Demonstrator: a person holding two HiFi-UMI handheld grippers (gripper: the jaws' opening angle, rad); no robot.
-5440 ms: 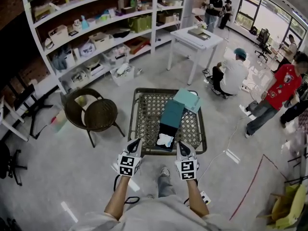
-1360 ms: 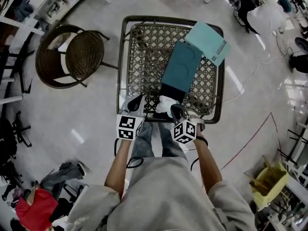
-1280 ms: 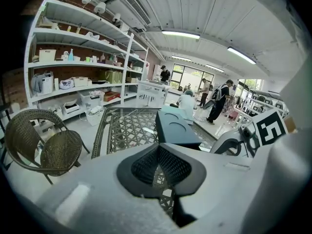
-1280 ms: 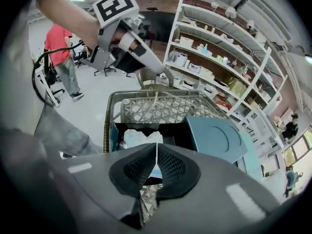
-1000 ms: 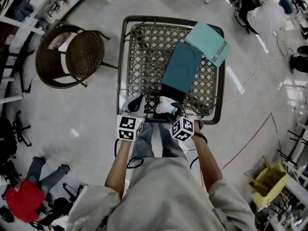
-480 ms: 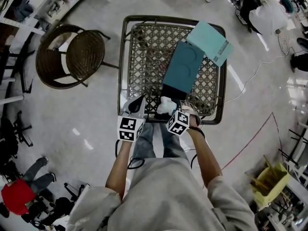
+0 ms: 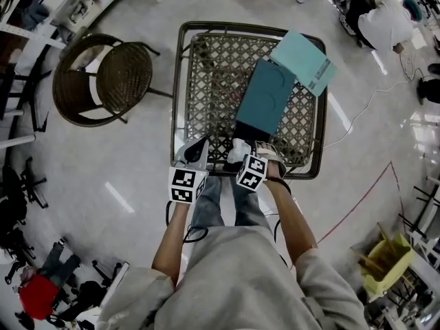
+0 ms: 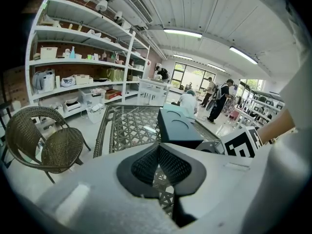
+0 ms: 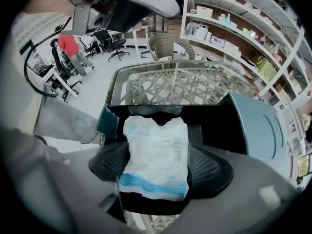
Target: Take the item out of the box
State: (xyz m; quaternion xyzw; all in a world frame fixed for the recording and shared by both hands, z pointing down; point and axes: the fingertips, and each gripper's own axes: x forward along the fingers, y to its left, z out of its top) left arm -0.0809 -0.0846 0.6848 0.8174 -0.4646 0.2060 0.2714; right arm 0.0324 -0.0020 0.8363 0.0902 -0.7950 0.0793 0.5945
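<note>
right claw let go over the packet, left claw clenched on nothing

nearest to me, my left claw (image 7: 196, 146) hangs above the near left edge of the lattice table (image 7: 180, 81). its jaws are pressed together at the tips with nothing caught in them, and through its own view (image 8: 158, 146) i see only the woven tabletop (image 8: 126, 126) below.

just to its right, my right claw (image 7: 249, 151) points steeply down into the near end of the teal box (image 7: 265, 98). its jaws have just been opening and now stand wide apart. the white packet (image 9: 156, 150) with its blue band sits between the pads (image 9: 114, 167), loose and not squeezed. so this claw (image 9: 160, 167) is released, holding nothing.

the packet (image 7: 237, 150) is not out yet: it lies in the black open end of the box (image 9: 258, 126), at the table's near edge.

beyond that, the box runs away from me across the tabletop (image 9: 170, 89), slanting to the right. a paler teal flat piece (image 7: 302, 60) lies at its far end, one corner hanging past the table's rim.

to the left of the table, well apart from it, stands a round wicker chair (image 7: 103, 81). farther off, white shelves (image 8: 83, 57) full of boxes and bottles line the wall, and several people (image 8: 219, 99) stand at the back of the room.
</note>
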